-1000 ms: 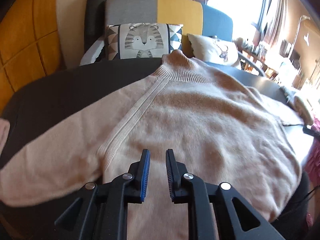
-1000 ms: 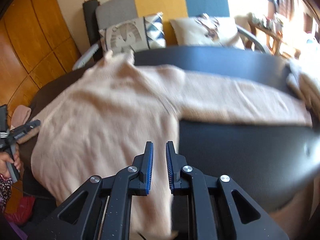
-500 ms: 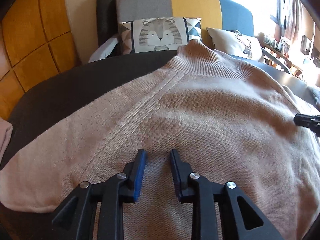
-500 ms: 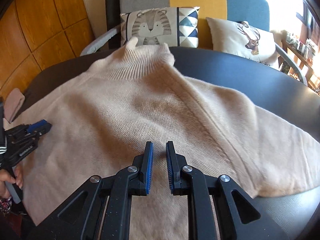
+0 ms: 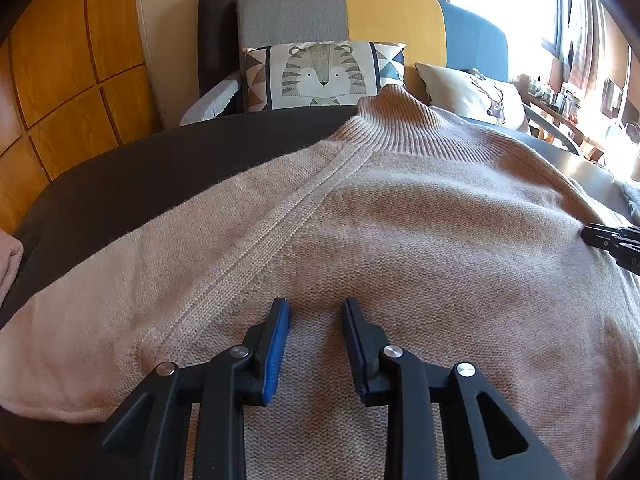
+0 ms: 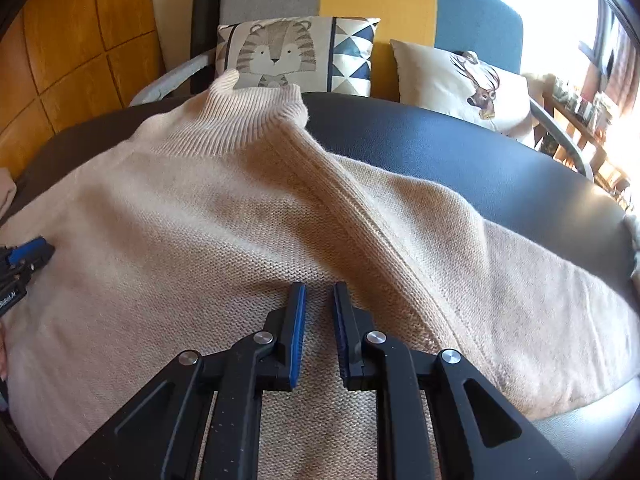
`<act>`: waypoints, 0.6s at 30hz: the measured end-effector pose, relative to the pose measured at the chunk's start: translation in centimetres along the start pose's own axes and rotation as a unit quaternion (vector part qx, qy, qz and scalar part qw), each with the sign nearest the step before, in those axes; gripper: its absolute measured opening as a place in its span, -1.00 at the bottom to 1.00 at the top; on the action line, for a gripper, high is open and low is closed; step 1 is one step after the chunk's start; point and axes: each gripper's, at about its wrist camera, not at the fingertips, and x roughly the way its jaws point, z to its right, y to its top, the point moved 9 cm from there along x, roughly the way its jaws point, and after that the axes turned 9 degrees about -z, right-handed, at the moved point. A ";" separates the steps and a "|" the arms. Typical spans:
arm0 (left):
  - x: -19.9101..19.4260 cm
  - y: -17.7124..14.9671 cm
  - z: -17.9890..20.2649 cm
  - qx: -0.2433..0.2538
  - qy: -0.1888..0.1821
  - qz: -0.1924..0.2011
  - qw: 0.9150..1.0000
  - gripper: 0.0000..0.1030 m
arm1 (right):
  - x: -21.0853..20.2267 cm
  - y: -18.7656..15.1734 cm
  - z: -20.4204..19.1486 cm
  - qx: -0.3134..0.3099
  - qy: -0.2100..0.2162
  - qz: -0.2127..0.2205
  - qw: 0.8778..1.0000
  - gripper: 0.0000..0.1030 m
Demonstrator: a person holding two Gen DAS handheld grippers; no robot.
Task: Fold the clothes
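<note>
A beige knit turtleneck sweater (image 5: 400,240) lies flat on a dark round table (image 5: 160,168), collar (image 5: 400,128) away from me and both sleeves spread out. My left gripper (image 5: 316,304) hovers low over the body near the left raglan seam. Its jaws are opening, with only the flat knit beneath them. My right gripper (image 6: 320,286) hangs over the sweater (image 6: 200,240) just left of the right raglan seam, with a narrow gap between its pads and nothing in it. Each gripper's tip shows at the edge of the other's view: right gripper (image 5: 612,240), left gripper (image 6: 24,256).
Behind the table (image 6: 460,148) stands a grey, yellow and blue sofa with a tiger cushion (image 5: 320,76) and a deer cushion (image 6: 472,80). Wooden wall panels (image 5: 60,80) are at the left. A pink cloth (image 5: 8,260) lies at the table's left edge. Cluttered shelves (image 6: 580,112) stand by the bright window.
Both grippers have come down closer to the sweater. The left jaws have spread wider. The right gripper swung from the table's side to above the sweater's body.
</note>
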 end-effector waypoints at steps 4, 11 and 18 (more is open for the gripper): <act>0.0 0.0 0.1 0.002 0.003 0.003 1.000 -0.45 | -0.8 1.1 -0.5 -0.026 0.003 0.019 0.999 -0.70; 0.1 -0.1 0.2 0.004 0.007 0.006 1.000 -0.45 | 1.1 3.7 0.8 -0.015 -0.011 0.013 1.000 -0.71; 0.1 -0.2 0.1 0.002 0.005 0.008 1.000 -0.44 | 3.2 4.9 0.9 -0.028 -0.025 0.016 0.999 -0.71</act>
